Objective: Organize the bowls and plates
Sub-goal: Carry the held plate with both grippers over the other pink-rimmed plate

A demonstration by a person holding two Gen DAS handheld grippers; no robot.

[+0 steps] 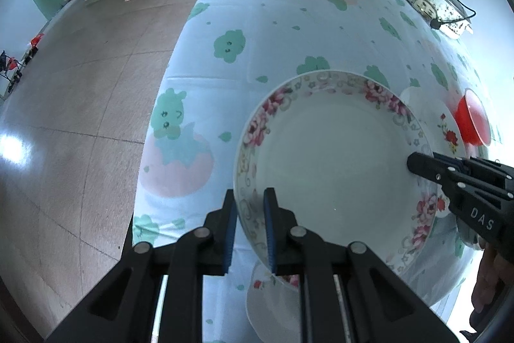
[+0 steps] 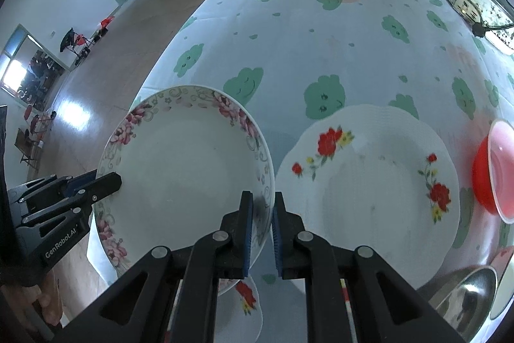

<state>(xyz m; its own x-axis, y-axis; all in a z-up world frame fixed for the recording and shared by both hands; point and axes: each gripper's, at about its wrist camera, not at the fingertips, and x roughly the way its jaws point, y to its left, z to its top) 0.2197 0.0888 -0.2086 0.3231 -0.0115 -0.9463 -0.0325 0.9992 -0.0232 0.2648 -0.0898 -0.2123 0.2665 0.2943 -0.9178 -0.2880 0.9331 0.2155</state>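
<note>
The pink-floral deep plate [image 2: 186,169] is carried clear of the surface [image 2: 321,31], gripped at two opposite points of its rim; the left hand-held gripper [image 1: 249,214] has its jaws narrowed onto the near-left rim, one blue pad inside the well and one outside, and the right hand-held gripper [image 2: 261,214] clamps the rim on the opposite side in the same fashion, its tip also showing at the far edge of the plate in the left wrist view; both thus hold the plate between them, and it sits tilted rather than level. Taking this plate as the landmark: the scalloped red-flower plate [image 2: 366,182] lies flat on the surface just beside it on the right-gripper side, with the red bowl [image 2: 494,169] beyond that and a steel bowl [image 2: 465,294] nearer the camera; a further red-flowered white dish [image 2: 247,307] lies directly beneath it. Judgement: the stacking target lies toward the right gripper, which is the nearer hand; lowering calls for levelling first.
</note>
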